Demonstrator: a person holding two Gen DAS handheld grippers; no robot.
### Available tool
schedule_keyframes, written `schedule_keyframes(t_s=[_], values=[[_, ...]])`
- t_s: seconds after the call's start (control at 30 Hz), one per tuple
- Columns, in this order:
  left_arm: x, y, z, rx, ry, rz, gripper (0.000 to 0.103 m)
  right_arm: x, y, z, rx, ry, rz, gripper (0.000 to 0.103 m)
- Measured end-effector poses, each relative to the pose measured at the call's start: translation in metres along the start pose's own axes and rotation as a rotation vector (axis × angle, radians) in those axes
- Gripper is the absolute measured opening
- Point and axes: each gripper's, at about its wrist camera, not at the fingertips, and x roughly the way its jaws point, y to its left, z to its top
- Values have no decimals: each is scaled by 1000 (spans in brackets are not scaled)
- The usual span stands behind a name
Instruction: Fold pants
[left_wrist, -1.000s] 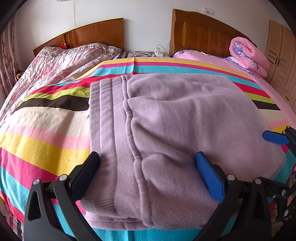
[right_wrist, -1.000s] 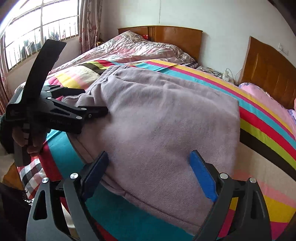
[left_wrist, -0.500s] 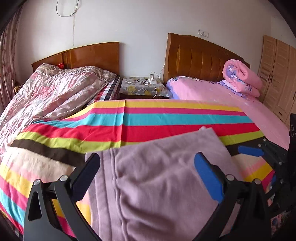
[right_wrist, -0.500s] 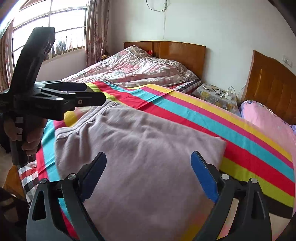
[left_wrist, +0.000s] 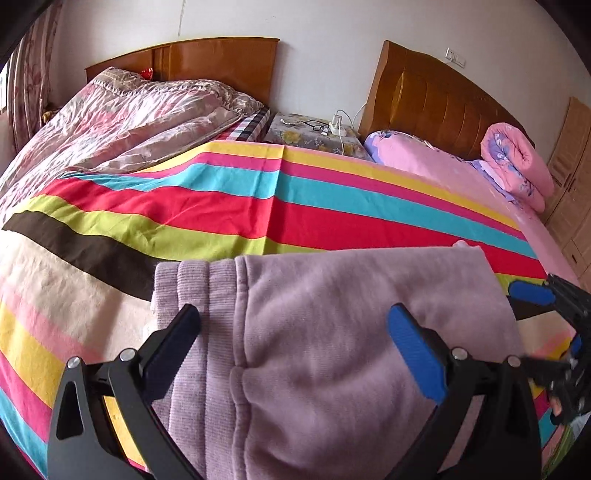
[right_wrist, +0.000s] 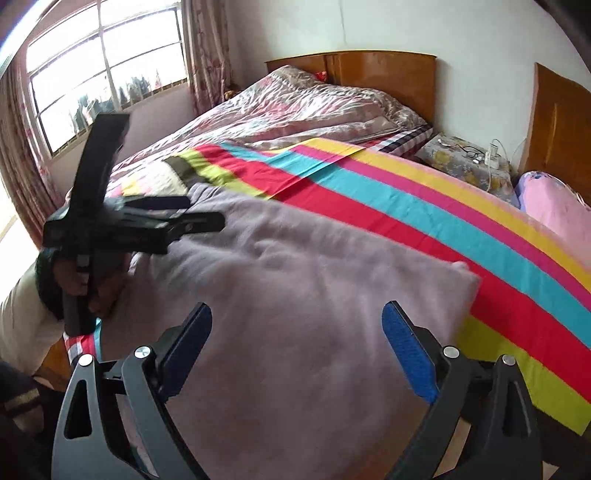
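The lilac fleece pants (left_wrist: 332, 332) lie folded into a flat rectangle on the striped bedspread (left_wrist: 258, 206), ribbed waistband to the left. My left gripper (left_wrist: 295, 343) hovers open above their near part, holding nothing. My right gripper (right_wrist: 297, 339) is open and empty above the pants' (right_wrist: 295, 295) right part. The left gripper also shows in the right wrist view (right_wrist: 177, 221), held in a hand at the pants' left edge. The right gripper's blue fingertips (left_wrist: 532, 291) show at the right edge of the left wrist view.
A second bed with a floral quilt (left_wrist: 122, 125) lies at the back left. A nightstand (left_wrist: 314, 136) with glasses and a charger stands between two wooden headboards. A rolled pink quilt (left_wrist: 517, 166) lies back right, a wardrobe (left_wrist: 572, 184) beside it. A window (right_wrist: 99, 85) is on the left.
Both grippers rose and pulled back from the pants, then came down a little toward them. The pants stayed flat and folded. Both grippers stayed open.
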Motion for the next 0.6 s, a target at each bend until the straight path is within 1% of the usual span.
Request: schedule_keyframes(t_s=[0.03, 0.07, 0.1, 0.17, 0.23, 0.3, 0.33, 0.4, 0.47, 0.5, 0.57, 0.6], values=[[0, 0, 0, 4, -2, 5, 101, 5, -13, 5, 26, 3, 25, 92], [0, -2, -1, 12, -4, 12, 101, 14, -27, 8, 55, 27, 71, 92], [0, -4, -1, 19, -4, 19, 101, 23, -40, 11, 74, 45, 84, 92], [0, -5, -2, 31, -3, 29, 101, 39, -63, 14, 96, 70, 25, 92], [1, -6, -3, 36, -2, 34, 101, 39, -81, 19, 143, 40, 5, 92], [1, -6, -3, 35, -4, 33, 101, 35, -85, 27, 181, 5, 0, 92], [1, -6, -3, 33, -3, 32, 101, 34, -80, 31, 168, -3, 18, 92], [1, -6, -3, 32, -2, 30, 101, 38, -66, 35, 111, 10, 40, 92], [0, -5, -4, 29, -9, 24, 101, 49, -60, 34, 63, 57, 30, 92], [-1, -5, -4, 25, -12, 20, 101, 56, -63, 32, 62, 83, -4, 92], [-5, -2, -6, 14, -11, 20, 101, 67, -78, 32, 93, 115, -168, 92], [-11, 0, -8, 3, -6, 28, 101, 66, -81, 35, 121, 115, -213, 92]])
